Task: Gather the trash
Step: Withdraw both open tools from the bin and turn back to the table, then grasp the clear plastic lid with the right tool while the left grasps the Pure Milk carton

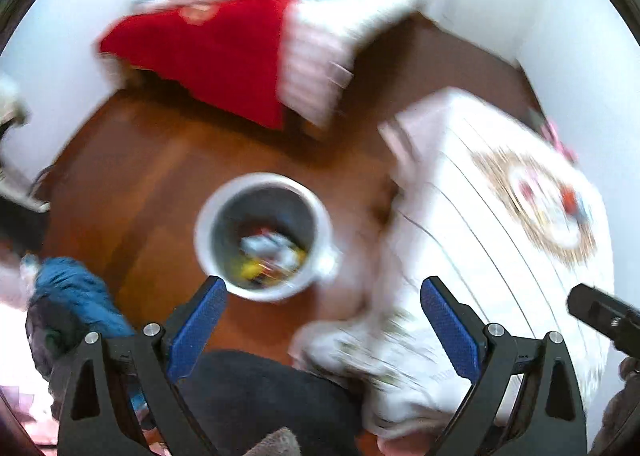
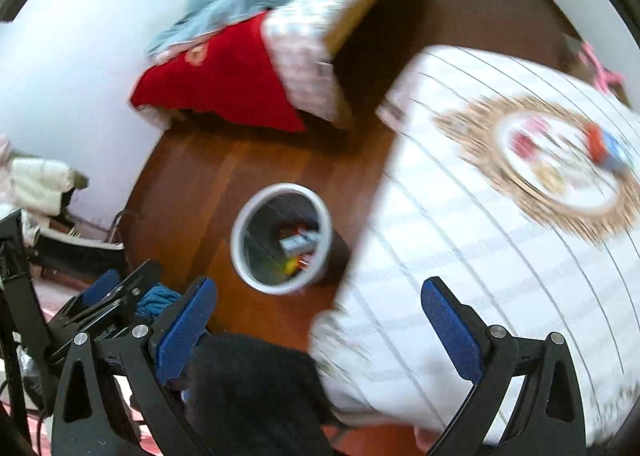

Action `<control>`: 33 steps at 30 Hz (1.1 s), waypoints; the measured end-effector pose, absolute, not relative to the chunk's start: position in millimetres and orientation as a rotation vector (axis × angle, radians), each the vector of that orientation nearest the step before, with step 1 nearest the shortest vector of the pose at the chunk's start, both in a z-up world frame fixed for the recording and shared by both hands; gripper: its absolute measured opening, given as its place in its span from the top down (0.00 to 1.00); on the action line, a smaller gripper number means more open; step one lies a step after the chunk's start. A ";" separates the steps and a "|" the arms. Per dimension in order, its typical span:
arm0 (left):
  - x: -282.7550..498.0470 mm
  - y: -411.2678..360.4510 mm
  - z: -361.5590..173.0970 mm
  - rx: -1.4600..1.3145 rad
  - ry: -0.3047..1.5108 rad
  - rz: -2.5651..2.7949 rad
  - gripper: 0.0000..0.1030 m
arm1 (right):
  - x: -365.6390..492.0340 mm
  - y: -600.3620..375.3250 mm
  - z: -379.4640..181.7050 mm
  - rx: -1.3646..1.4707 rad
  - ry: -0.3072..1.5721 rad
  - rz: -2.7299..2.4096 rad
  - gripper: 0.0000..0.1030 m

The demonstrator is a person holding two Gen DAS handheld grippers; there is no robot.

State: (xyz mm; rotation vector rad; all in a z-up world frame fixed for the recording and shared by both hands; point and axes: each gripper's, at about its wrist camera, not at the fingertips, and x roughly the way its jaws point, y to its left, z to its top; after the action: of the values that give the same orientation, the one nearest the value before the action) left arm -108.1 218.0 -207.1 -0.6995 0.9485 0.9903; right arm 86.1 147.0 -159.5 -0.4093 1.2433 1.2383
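Both hand-held grippers, left (image 1: pixel 323 316) and right (image 2: pixel 319 316), are spread wide and empty. White trash bin (image 1: pixel 264 236) on the floor (image 1: pixel 140 183), ahead between left fingers; wrappers (image 1: pixel 272 256) inside.

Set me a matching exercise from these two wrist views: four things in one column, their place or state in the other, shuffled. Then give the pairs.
Things:
1. trash bin
2. red blanket
3. woven mat
4. left gripper

Places or states:
A. draped over the bed's edge
B. open, holding nothing
C. standing on the wooden floor, wrappers inside
D. lying on the white-clothed table

Pairs: 1-C, 2-A, 3-D, 4-B
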 end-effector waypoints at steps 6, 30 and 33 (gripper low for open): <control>-0.9 155.0 -264.3 -0.592 1.121 0.765 0.03 | 180.4 39.5 -193.7 -0.389 1.278 0.939 0.00; 170.7 128.6 -285.9 -0.509 1.270 0.617 0.03 | 337.2 -86.6 -270.8 -0.181 1.402 0.667 0.58; 224.1 156.0 -271.3 -0.552 1.247 0.600 0.03 | 380.8 -73.2 -261.4 -0.148 1.361 0.637 0.58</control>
State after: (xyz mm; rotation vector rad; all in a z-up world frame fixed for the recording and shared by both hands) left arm 224.1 156.0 -271.3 -0.5520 1.2473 0.5997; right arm 380.8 -73.2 -261.4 -0.1478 1.3611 0.6370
